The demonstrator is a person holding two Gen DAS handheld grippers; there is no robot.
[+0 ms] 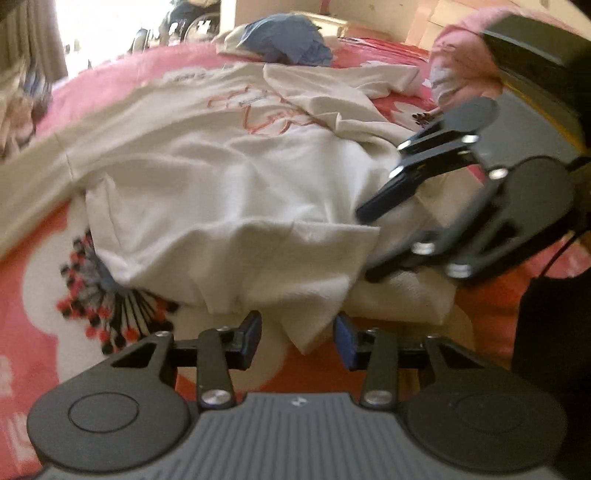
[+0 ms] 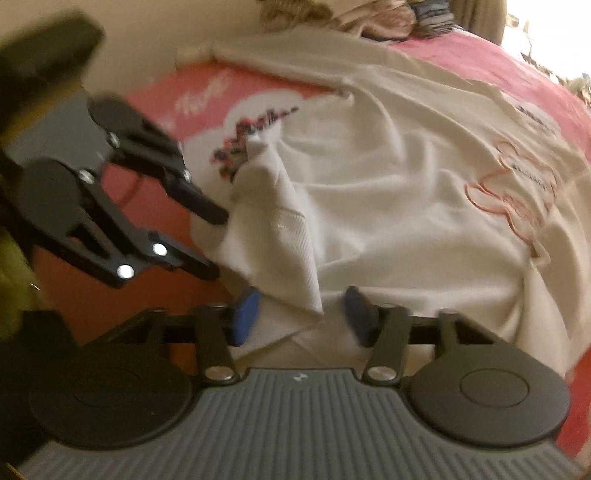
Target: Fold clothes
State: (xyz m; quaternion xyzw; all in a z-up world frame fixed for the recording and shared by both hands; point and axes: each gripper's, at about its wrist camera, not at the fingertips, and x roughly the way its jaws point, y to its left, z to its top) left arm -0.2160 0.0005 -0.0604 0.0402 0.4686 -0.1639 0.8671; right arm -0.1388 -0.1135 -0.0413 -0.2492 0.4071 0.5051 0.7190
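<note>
A white sweatshirt [image 1: 229,177] with a pink line print lies crumpled on the pink flowered bedspread [image 1: 40,302]. My left gripper [image 1: 297,341] is open at its near edge; a folded corner of the cloth pokes between the blue pads without being pressed. To the right, my right gripper [image 1: 365,245] hovers open over the same edge. In the right wrist view, the sweatshirt [image 2: 399,192] fills the middle and a ribbed corner lies loosely between the open right gripper [image 2: 301,317] pads. The left gripper [image 2: 218,245] stands at the left with its fingers against the raised fold.
A blue garment [image 1: 291,37] on other cloth is heaped at the far side of the bed. A person's pink sleeve [image 1: 461,62] shows behind the right gripper. More clothes [image 2: 369,18] are piled beyond the sweatshirt. The bedspread [image 2: 155,118] shows bare at the left.
</note>
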